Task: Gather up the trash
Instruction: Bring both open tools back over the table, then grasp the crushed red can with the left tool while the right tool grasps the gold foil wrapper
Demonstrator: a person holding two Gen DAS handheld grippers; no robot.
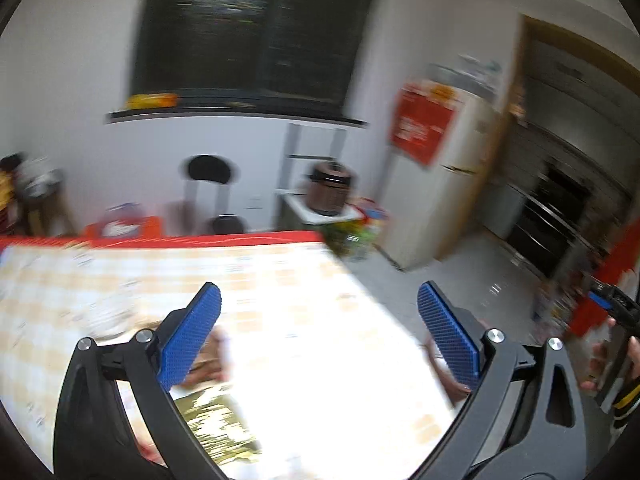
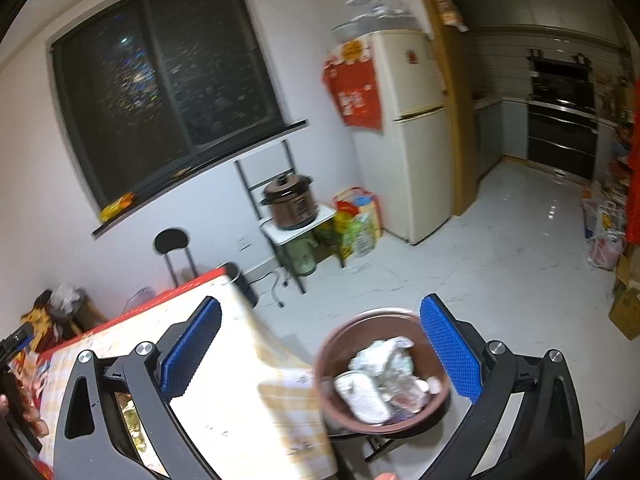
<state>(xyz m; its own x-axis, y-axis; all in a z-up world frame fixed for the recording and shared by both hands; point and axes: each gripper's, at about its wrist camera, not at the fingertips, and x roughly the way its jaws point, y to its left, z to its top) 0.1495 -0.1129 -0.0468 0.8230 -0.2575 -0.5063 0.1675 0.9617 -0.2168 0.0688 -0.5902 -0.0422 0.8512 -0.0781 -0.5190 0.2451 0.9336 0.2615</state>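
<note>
Two sets of tongs are seen with their blue pads spread wide and nothing held between them: the left tongs (image 1: 319, 338) are poised over the checked worktop (image 1: 280, 288), and the right tongs (image 2: 320, 350) are aimed past the worktop's corner toward the brown bin (image 2: 340, 412) on the floor just beside it. Several pieces of trash (image 2: 380, 376), crumpled white paper and wrappers, are already lying inside the bin, so part of the collecting is judged to be done. Some rubbish is still left on the worktop: a shiny gold-green wrapper (image 1: 220, 428) is seen near the left tongs' base, and something pale and reddish lies behind the left pad, too blurred to be named. The left view is smeared by motion, so smaller scraps cannot be ruled out. The remaining work is judged to be the picking up of these pieces and their dropping into the bin.
</note>
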